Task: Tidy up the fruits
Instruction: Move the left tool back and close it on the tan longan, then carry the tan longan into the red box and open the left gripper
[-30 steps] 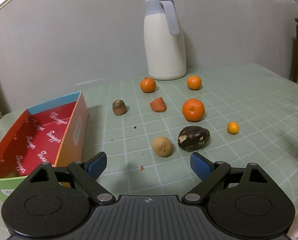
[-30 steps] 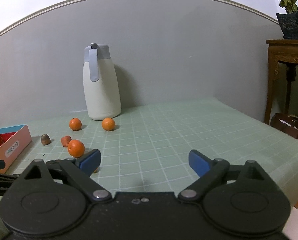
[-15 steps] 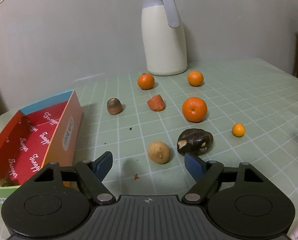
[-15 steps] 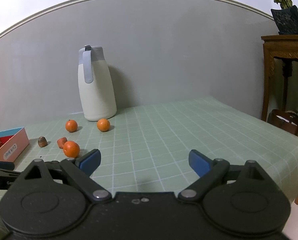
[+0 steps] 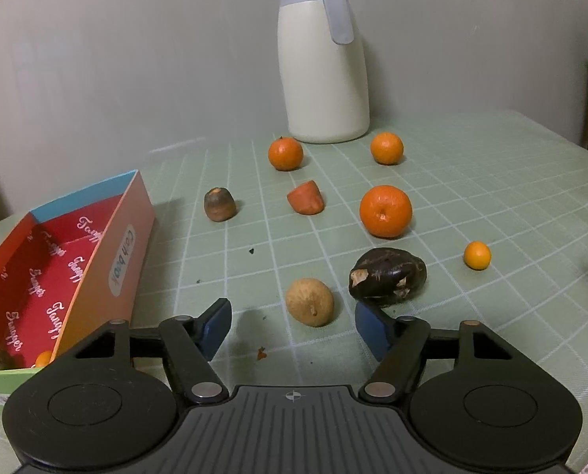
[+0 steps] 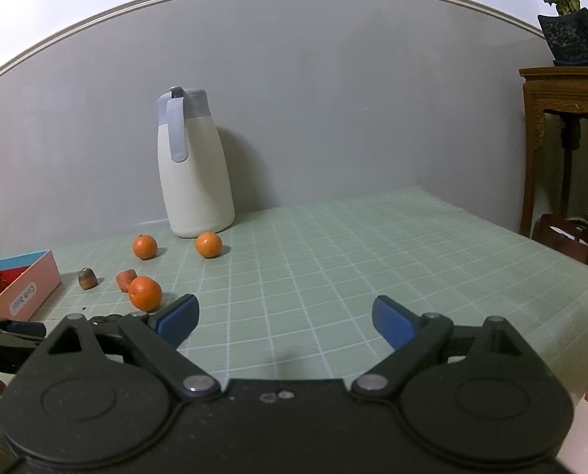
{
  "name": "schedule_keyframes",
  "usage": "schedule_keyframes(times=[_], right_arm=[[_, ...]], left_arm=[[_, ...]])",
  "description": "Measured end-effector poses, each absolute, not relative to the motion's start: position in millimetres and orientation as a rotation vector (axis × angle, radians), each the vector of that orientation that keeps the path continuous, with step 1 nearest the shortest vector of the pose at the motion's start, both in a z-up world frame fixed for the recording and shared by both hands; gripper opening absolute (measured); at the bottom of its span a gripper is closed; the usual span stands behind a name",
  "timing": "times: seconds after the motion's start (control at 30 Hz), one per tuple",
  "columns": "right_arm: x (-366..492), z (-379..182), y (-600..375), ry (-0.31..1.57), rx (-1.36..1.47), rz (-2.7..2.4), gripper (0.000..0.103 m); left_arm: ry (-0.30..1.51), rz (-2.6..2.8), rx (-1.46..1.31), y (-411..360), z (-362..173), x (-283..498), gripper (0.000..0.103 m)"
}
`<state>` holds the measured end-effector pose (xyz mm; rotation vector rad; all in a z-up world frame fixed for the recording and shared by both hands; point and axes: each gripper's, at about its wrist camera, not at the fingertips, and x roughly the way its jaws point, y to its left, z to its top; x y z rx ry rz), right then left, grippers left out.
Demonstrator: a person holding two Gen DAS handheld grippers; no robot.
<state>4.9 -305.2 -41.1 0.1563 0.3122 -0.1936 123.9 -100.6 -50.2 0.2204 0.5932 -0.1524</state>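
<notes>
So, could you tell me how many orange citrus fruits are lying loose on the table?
4: two near the jug, left and right; the largest mid-table; a tiny one at the right. Another orange piece sits in the box, where more may be hidden.

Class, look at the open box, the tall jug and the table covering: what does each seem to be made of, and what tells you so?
Open box: probably printed cardboard, with thin, flat, folded walls and a matte look.
Tall jug: likely plastic or coated metal, smooth cream body with a soft sheen and a grey handle.
Table covering: possibly vinyl or cloth; green, white grid, slight wrinkles.
</notes>
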Motion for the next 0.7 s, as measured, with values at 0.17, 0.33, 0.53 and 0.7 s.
schedule_keyframes(times=[0.17, 0.33, 0.53, 0.7], right_arm=[[4.8, -41.0, -305.1, 0.313, 0.157, -0.186, 0.095], [3.2, -39.6, -305.2, 0.307, 0.165, -0.176, 0.095], [4.6, -38.5, -303.8, 0.308, 0.168, -0.164, 0.095], [4.6, -38.0, -304.3, 0.312, 0.169, -0.164, 0.095]], left_arm=[[0.581, -0.153, 0.221, -99.6, -51.3, 122.9, 0.07], [0.563, -0.148, 0.216, -99.2, -52.8, 119.8, 0.062], [0.555, -0.142, 0.199, -98.7, -53.0, 120.8, 0.045], [0.544, -0.143, 0.189, -96.9, -55.0, 116.5, 0.028]])
